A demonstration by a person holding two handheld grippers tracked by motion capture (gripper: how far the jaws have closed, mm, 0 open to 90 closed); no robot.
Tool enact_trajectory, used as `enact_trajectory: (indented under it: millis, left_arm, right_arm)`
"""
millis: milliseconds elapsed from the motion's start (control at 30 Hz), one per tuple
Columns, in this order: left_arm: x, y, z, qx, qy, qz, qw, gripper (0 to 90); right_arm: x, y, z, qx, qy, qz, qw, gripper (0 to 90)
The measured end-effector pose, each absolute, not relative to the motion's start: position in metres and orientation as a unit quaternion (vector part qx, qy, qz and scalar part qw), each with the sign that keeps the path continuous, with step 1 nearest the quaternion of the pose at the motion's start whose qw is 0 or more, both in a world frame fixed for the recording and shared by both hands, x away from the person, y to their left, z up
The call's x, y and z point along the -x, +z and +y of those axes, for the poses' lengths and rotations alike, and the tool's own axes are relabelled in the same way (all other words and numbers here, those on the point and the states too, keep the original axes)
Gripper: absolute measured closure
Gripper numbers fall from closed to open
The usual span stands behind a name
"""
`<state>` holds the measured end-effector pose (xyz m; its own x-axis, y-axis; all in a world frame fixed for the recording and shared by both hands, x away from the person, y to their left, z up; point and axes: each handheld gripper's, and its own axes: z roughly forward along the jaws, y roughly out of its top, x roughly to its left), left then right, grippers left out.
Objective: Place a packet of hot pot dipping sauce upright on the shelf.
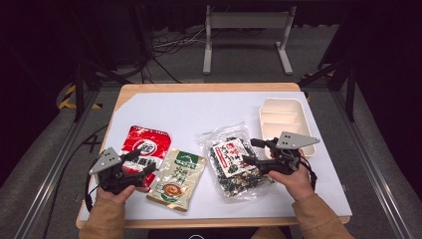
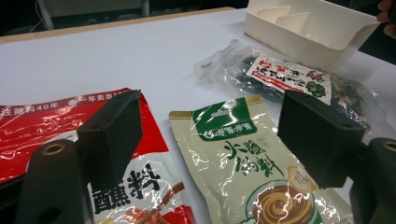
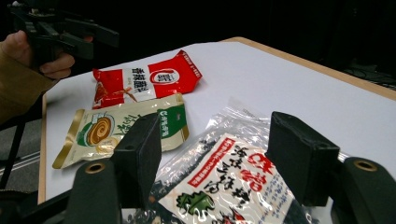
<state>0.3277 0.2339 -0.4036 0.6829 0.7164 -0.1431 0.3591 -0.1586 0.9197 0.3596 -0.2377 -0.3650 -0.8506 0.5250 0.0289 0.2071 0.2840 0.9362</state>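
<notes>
Clear plastic, crinkled and glossy, lies right under the right tongs [image 1: 255, 151]: it is the seaweed bag [image 1: 234, 162] with its red-and-white label, and both black jaws stand apart above it with nothing pinched between them. In the right gripper view the bag [image 3: 219, 182] spreads between and below those jaws, so this looks like the approach to a pick, not yet a grip. Just beyond the right tongs, on the far side, sits the cream divided tray [image 1: 285, 122], the likely place for the bags.

The left tongs [image 1: 144, 162] are also open and empty, poised over the near end of the red sauce packet [image 1: 144, 147]. In the left gripper view the red packet [image 2: 42, 121] lies under one jaw and the green-and-beige sauce packet [image 2: 243, 158] lies between the 2 jaws, slightly toward the other one. All 3 bags rest flat on the white-covered bench [image 1: 199, 112], none lifted.

The next move, as I judge it, calls for lowering the right tongs until one jaw slides under a loose edge of the seaweed bag, then closing; slick film may slip or bunch.

Both forearms come in from the near edge, sleeves tan, each hand wrapped around its handle. The right hand [image 1: 297, 181] points its tongs toward the left tongs, the left hand [image 1: 117, 191] angles toward the right tongs.
</notes>
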Motion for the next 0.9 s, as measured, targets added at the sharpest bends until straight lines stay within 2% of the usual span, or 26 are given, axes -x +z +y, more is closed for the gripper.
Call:
enact_trajectory:
  millis: [500,900]
  left_arm:
    - [-0.323,-0.404,0.238,-0.741,0.171,0.369,0.535,22.2]
    - [-0.324,-0.405,0.237,-0.741,0.17,0.369,0.534,22.2]
  right_arm:
    - [-0.377,-0.342,-0.187,-0.185,0.538,0.814,0.118,28.7]
    - [-0.392,-0.339,-0.157,-0.175,0.52,0.829,0.107,25.7]
